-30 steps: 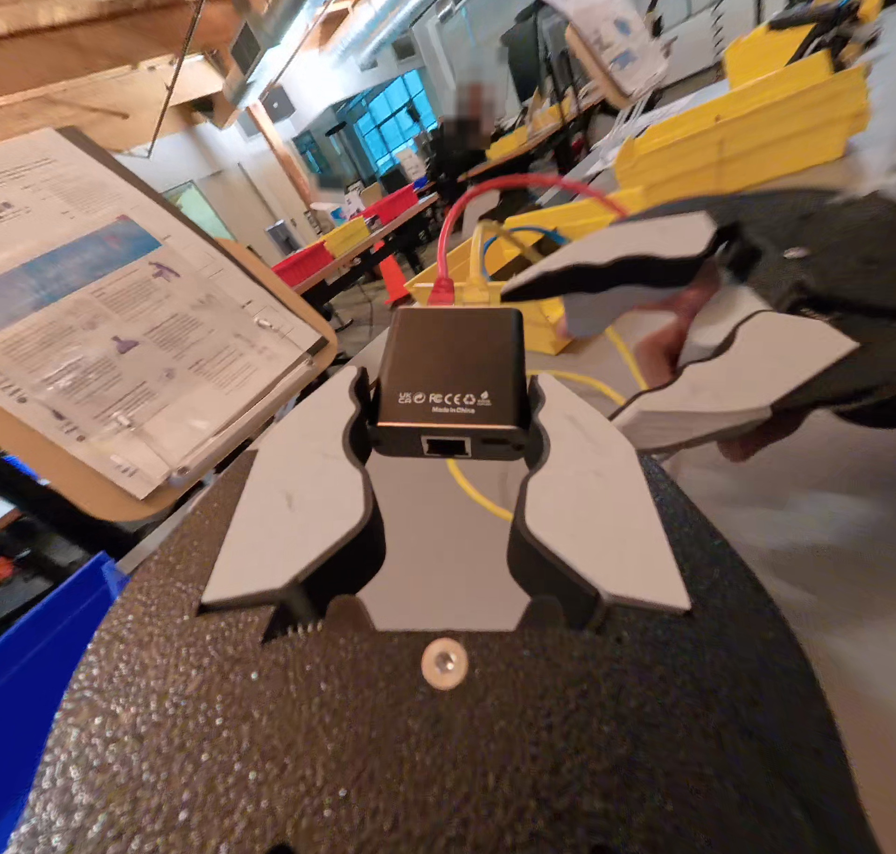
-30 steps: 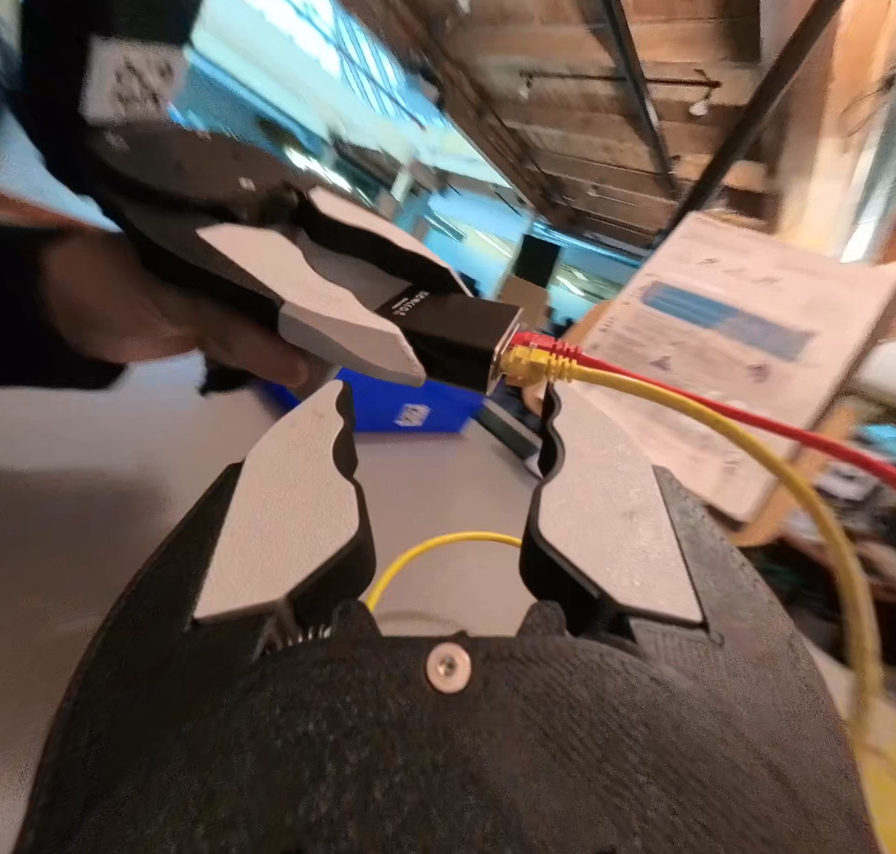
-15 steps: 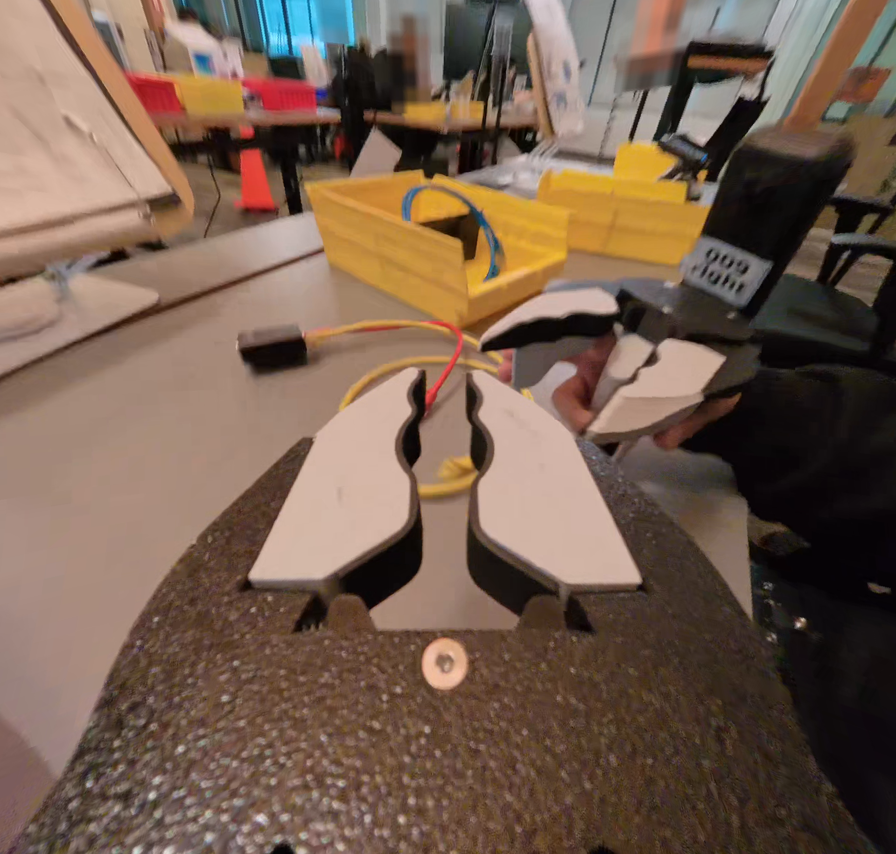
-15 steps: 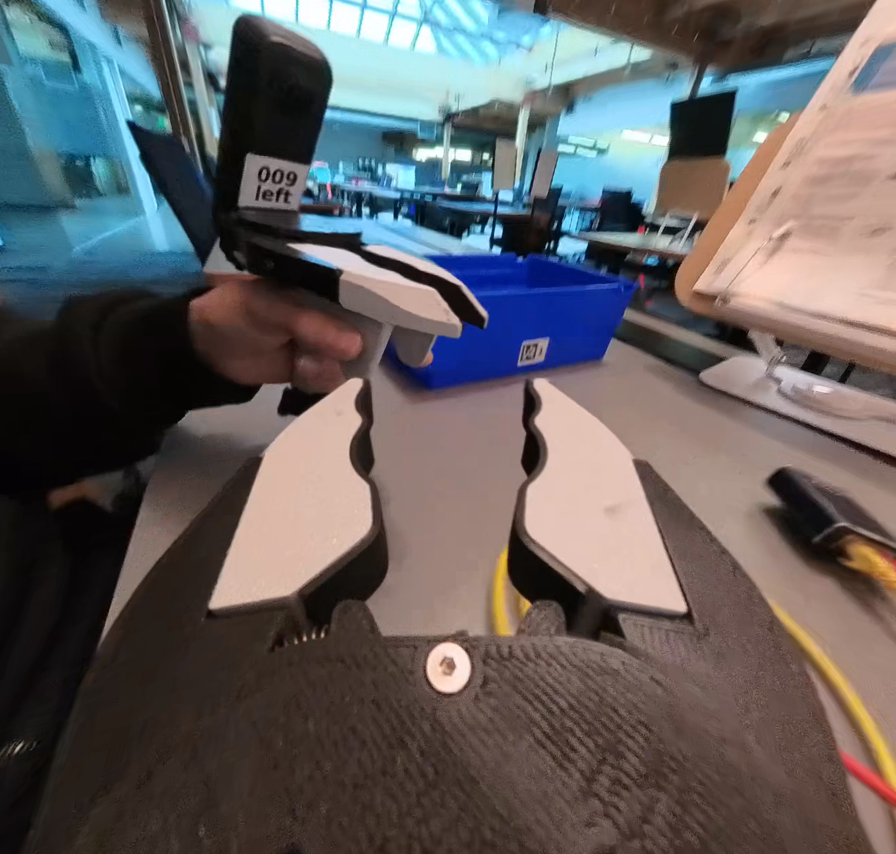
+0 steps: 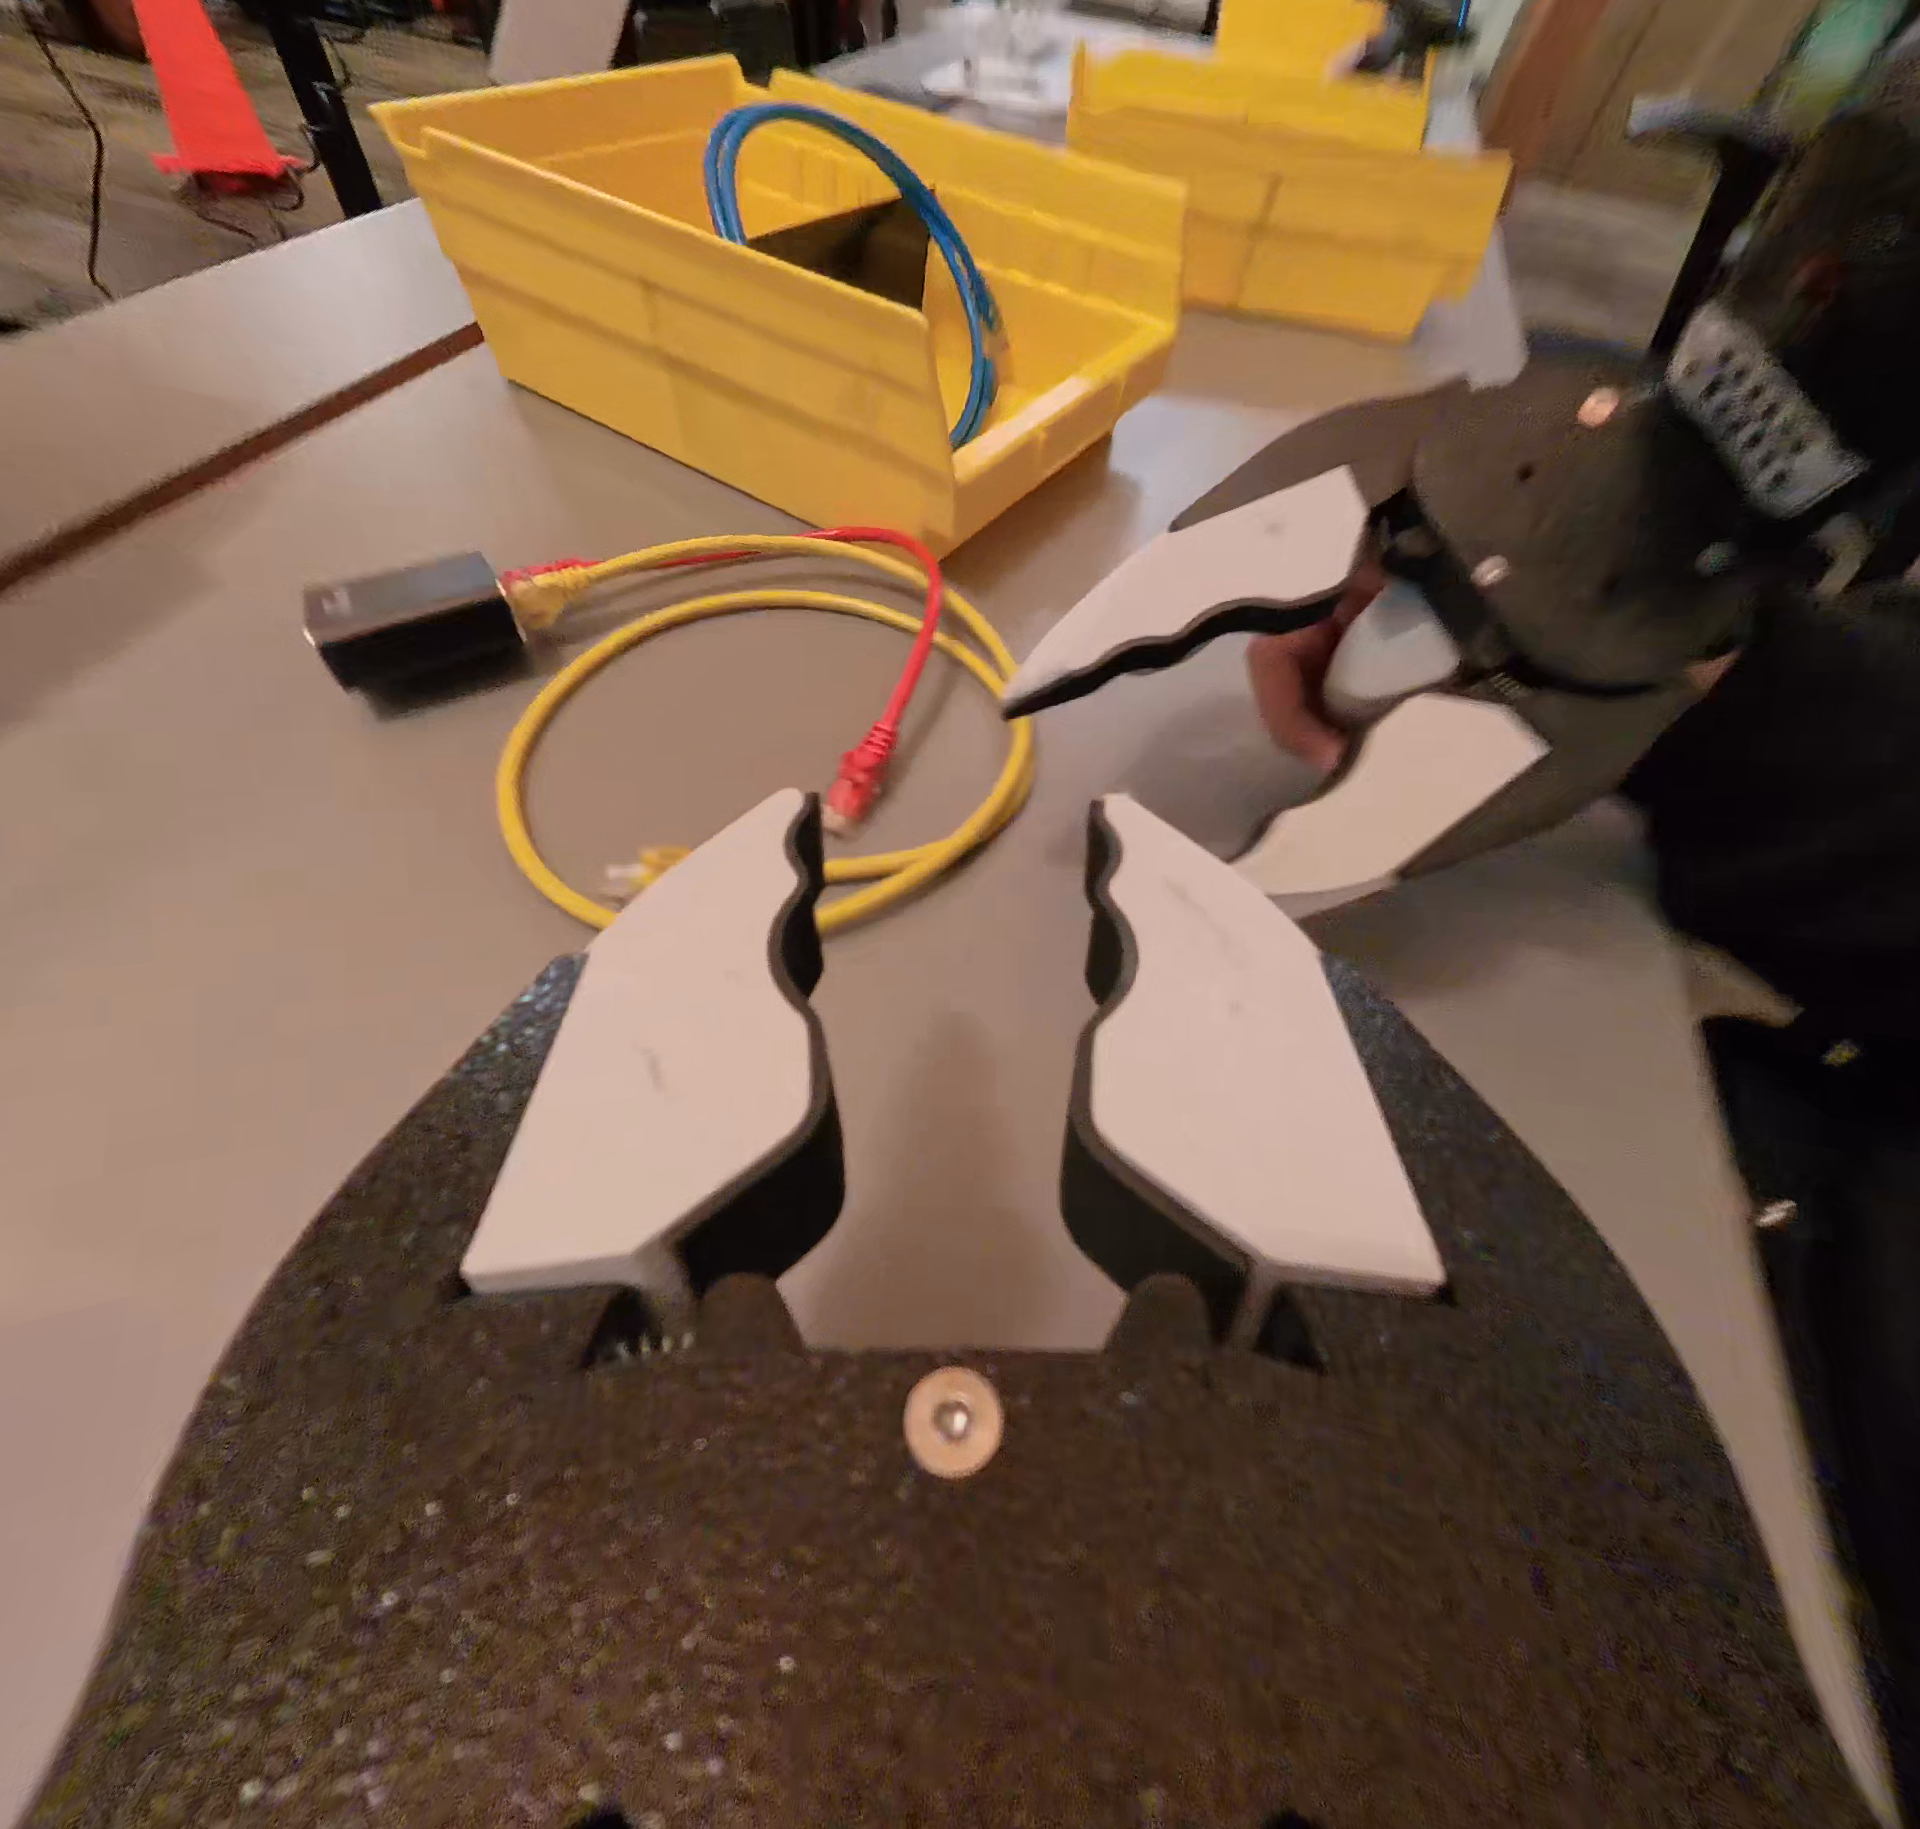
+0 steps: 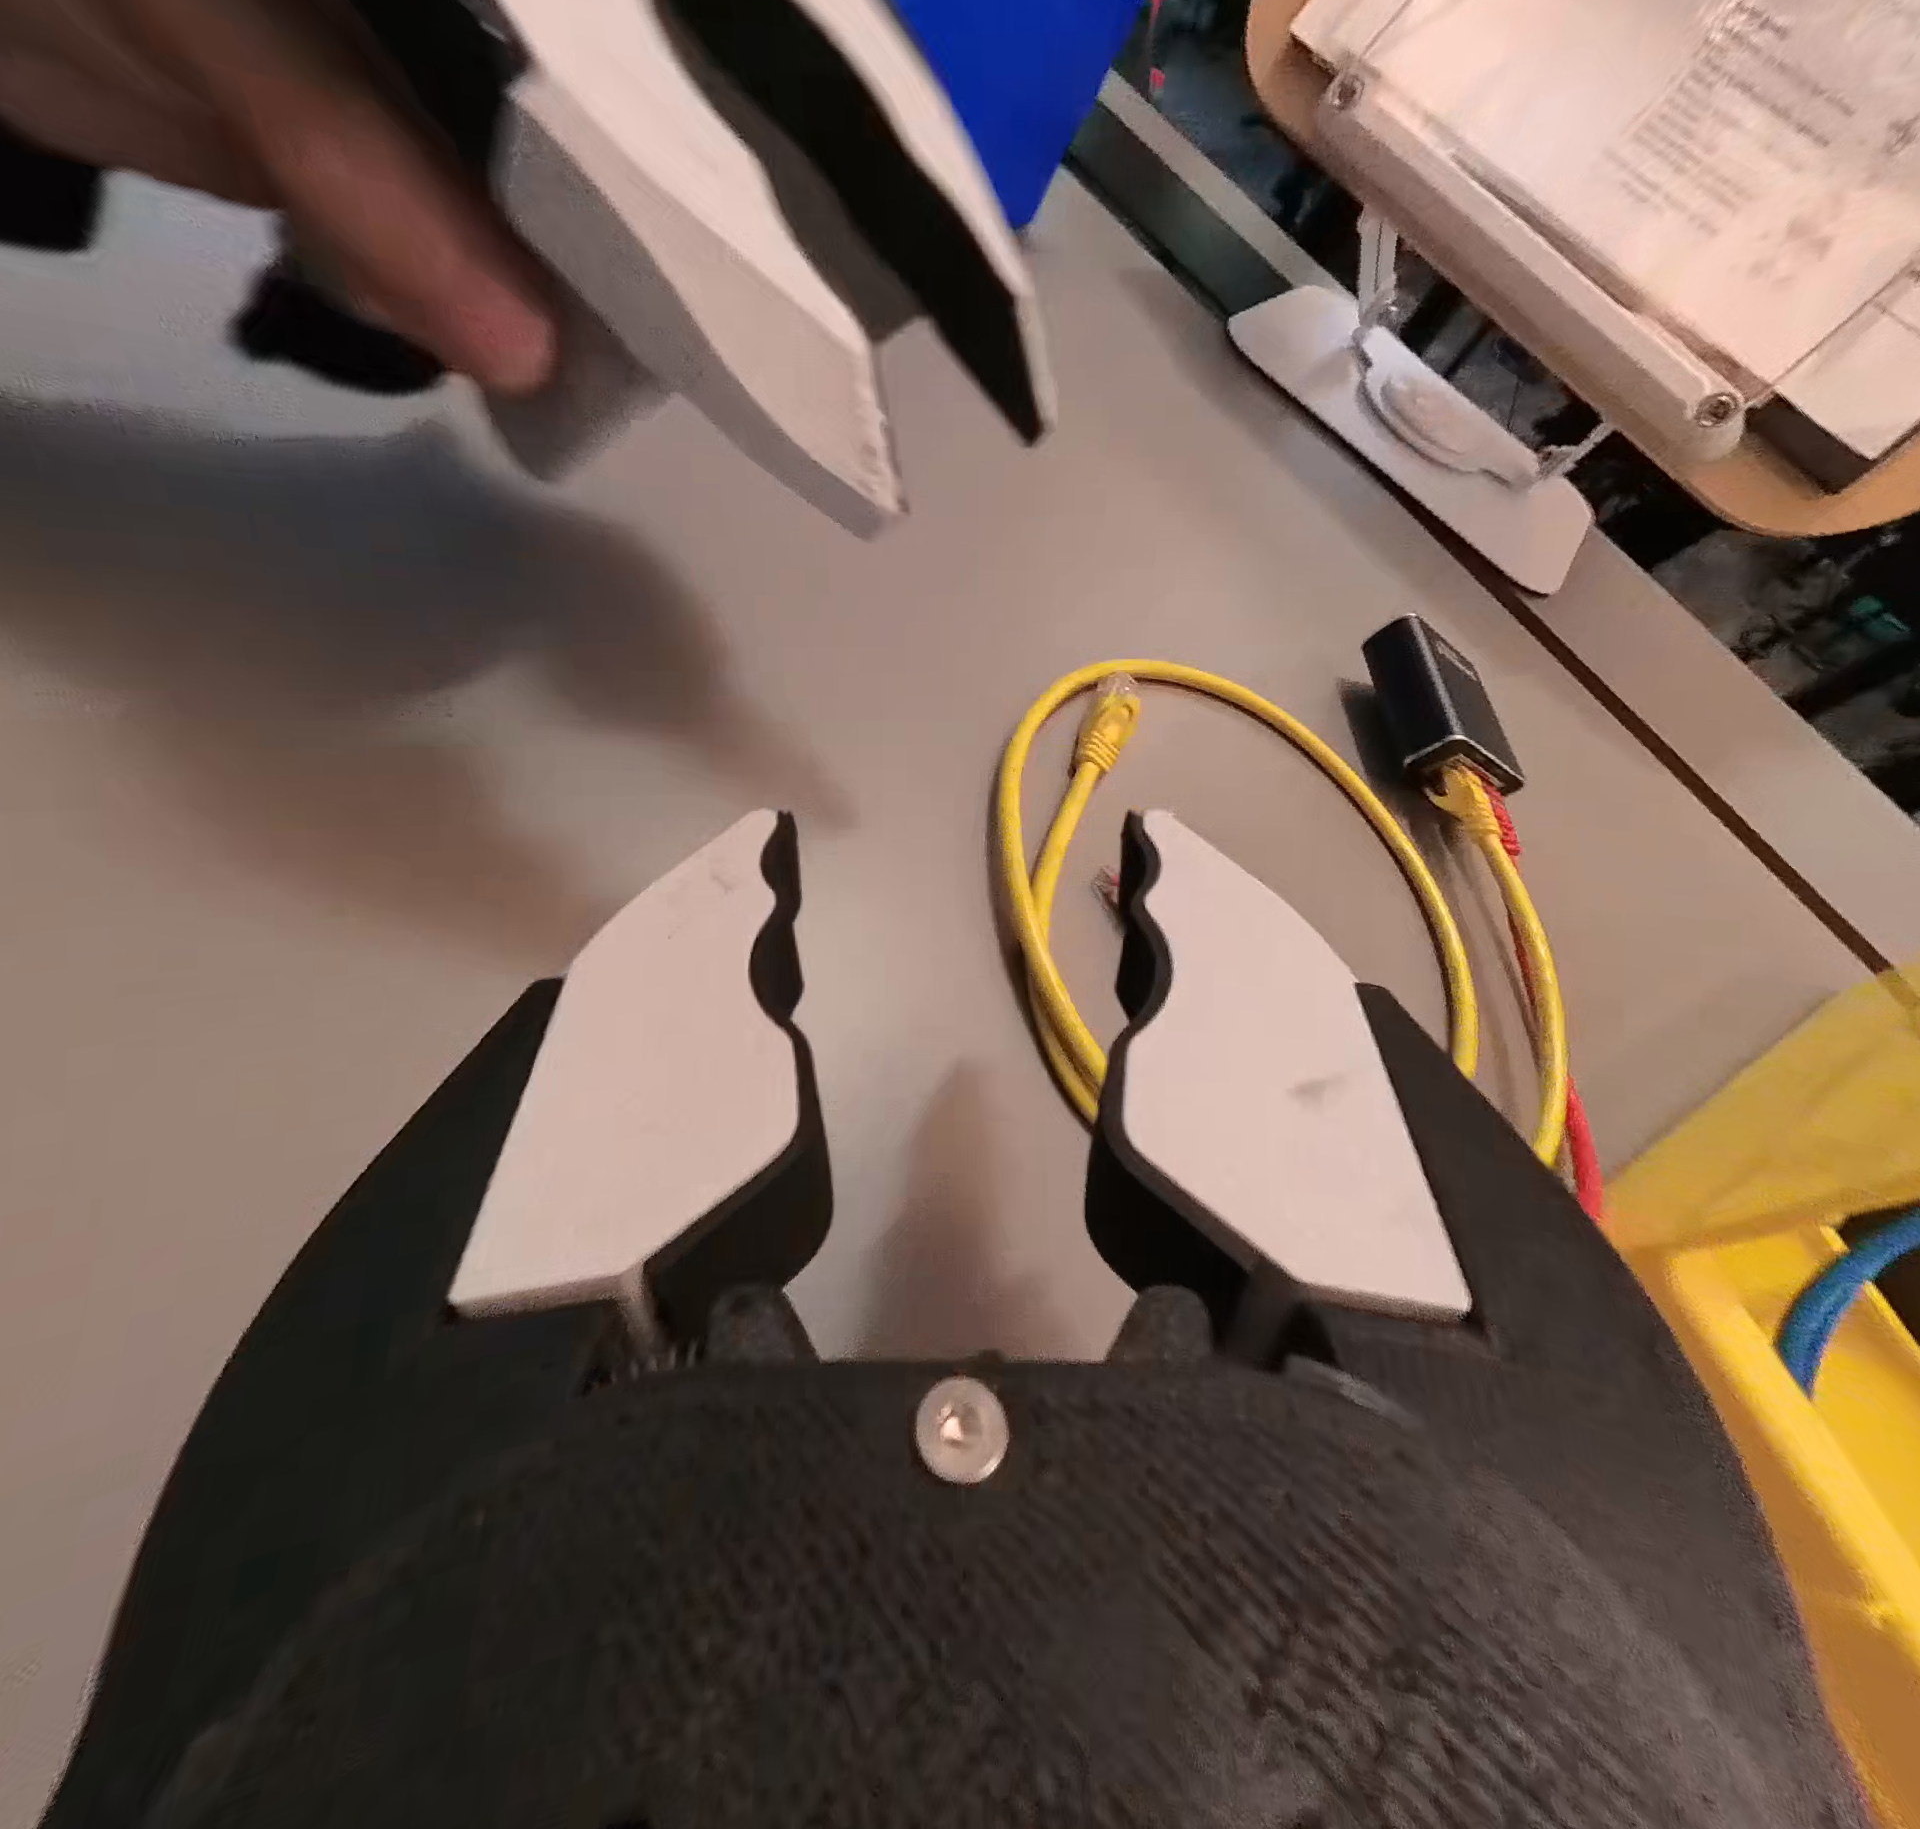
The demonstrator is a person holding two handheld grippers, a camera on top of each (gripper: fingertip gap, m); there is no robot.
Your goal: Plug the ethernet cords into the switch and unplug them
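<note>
- My left gripper [image 5: 954, 815] hung over the grey tabletop [image 5: 208, 906] with its jaws released and nothing between them.
- My right gripper [image 6: 958, 825] likewise had its jaws spread apart, gripping nothing.
- The small black box-shaped switch [image 5: 410, 619] lay flat on the tabletop, toward the edge where a clipboard stand [image 6: 1455, 449] stood.
- A yellow ethernet cord [image 5: 769, 740] and a red ethernet cord [image 5: 914, 657] were both plugged into one end of the switch.
- The yellow cord coiled in a loop on the tabletop, its free plug [image 6: 1110, 719] lying loose.
- The red cord's free plug [image 5: 857, 792] rested inside that loop, just beside my left gripper's fingertip.
- A yellow plastic bin [image 5: 727, 345] holding a coiled blue cable [image 5: 935, 252] sat beyond the cords.
</note>
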